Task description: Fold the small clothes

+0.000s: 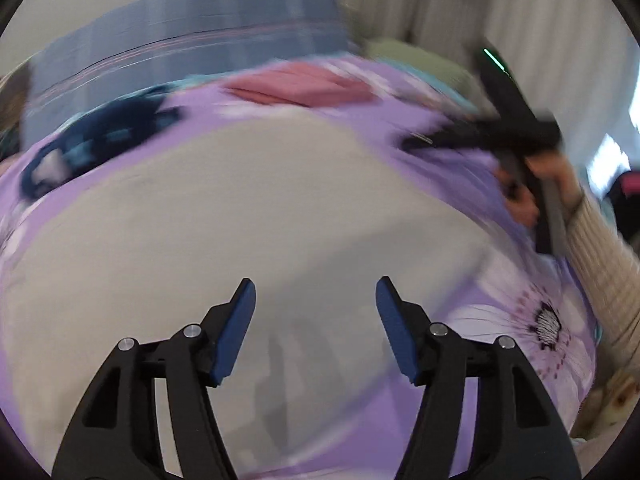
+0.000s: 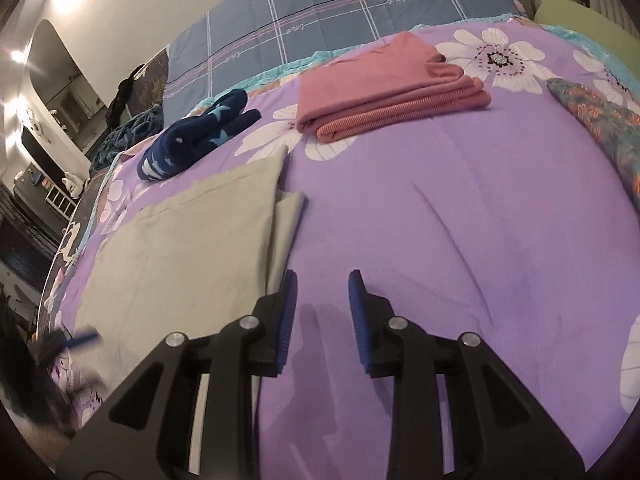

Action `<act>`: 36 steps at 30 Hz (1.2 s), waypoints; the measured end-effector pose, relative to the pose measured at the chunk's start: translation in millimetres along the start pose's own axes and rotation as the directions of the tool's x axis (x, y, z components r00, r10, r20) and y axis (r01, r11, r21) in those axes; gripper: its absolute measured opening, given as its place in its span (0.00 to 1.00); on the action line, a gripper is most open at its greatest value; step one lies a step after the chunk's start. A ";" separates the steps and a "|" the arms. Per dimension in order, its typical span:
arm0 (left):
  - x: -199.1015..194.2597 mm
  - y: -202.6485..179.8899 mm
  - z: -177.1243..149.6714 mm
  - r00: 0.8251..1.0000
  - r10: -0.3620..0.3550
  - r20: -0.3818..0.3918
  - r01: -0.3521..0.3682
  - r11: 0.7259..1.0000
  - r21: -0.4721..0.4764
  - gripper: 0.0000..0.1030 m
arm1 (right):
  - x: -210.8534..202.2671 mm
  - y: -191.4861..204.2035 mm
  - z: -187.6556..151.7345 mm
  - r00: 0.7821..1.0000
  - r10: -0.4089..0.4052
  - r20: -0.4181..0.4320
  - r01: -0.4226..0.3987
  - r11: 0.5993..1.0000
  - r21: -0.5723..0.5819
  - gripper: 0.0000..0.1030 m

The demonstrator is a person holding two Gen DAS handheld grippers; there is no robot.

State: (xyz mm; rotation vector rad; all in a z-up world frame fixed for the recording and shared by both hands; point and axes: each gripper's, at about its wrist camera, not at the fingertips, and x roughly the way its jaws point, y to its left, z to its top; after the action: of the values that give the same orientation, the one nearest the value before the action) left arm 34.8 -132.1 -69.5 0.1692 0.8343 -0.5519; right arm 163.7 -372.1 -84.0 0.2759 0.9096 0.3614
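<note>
**Beige garment spread flat on floral bedspread, both grippers empty**

Laid smooth and matte across a purple bedspread (image 2: pixel 460 208) printed with white daisies: a beige garment (image 2: pixel 192 240), thin woven cloth, roughly rectangular, one narrower layer peeking out along its right edge. Long axis running from 7 o'clock up toward 1 o'clock in the right wrist view, far corner pointing at the folded pink item. Filling most of the blurred left wrist view (image 1: pixel 240 232), directly beneath the left gripper (image 1: pixel 316 328), jaws spread wide, blue ribbed pads holding nothing. Right gripper (image 2: pixel 322 316) hovering over bare bedspread just beside the garment's right edge, jaws parted moderately, also empty. Beyond, at 12 o'clock: folded pink clothing (image 2: pixel 384 88), ribbed knit, stacked in soft rounded layers. At 10 o'clock: a crumpled navy piece with pale stars (image 2: pixel 192 140), fleecy. At 3 o'clock: a patterned teal-and-orange cloth (image 2: pixel 600 128). Behind all, a blue plaid quilt (image 2: pixel 340 8), stitched in squares.
</note>
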 end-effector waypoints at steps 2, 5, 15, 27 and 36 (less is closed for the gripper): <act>13.7 -42.5 3.6 1.000 -0.001 -0.008 0.002 0.995 0.100 0.61 | 1.4 -1.8 -2.9 1.000 0.013 -0.009 -0.013 1.000 -0.003 0.27; 31.4 -99.6 4.4 1.000 0.019 -0.023 -0.012 0.958 0.285 0.68 | 1.6 -4.2 -7.0 1.000 0.026 -0.017 -0.027 0.999 -0.023 0.27; 65.6 -122.9 19.3 0.994 0.061 -0.095 -0.025 0.940 0.340 0.12 | 14.0 -2.6 17.0 0.987 0.133 -0.086 -0.139 0.987 -0.074 0.27; 48.5 -99.7 24.3 0.995 -0.003 -0.104 0.023 0.982 0.188 0.02 | 64.9 4.3 59.8 0.964 0.228 -0.135 -0.233 0.972 -0.020 0.25; 57.5 -132.4 27.6 0.998 0.023 -0.050 -0.010 0.968 0.250 0.51 | 62.9 6.7 60.8 0.952 0.302 -0.049 -0.304 0.952 -0.033 0.03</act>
State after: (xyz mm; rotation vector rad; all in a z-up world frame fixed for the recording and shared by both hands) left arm 14.3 -276.9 -84.5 0.4227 0.8124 -0.6382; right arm 246.8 -344.6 -90.8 0.3735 0.9022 0.6716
